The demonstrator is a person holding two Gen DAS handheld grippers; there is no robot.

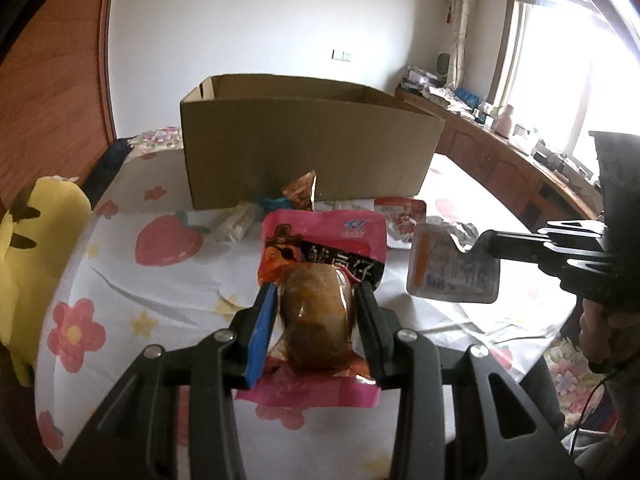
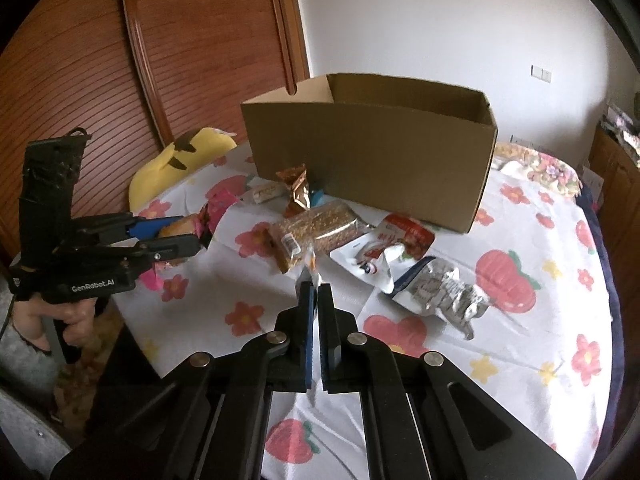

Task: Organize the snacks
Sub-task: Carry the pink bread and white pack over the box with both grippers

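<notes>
Left gripper [image 1: 316,300], frame centre: clamped on pink plastic snack pouch [image 1: 320,264]. Right gripper [image 2: 316,292]: pinching a flat silver packet [image 1: 452,268] edge-on. Open brown cardboard box [image 2: 372,156], upper centre: contents unseen. Several packets [image 2: 316,232] remain on floral cloth [image 2: 520,320].

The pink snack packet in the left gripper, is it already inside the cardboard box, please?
No, the pink snack packet is clamped in the left gripper, in front of the cardboard box.

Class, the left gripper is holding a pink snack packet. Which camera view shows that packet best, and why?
The left wrist view: the pink snack packet fills the centre, printed face and brown contents clear, clamped by the left gripper. In the right wrist view it sits small at the left edge, mostly hidden by the gripper's fingers.
</notes>
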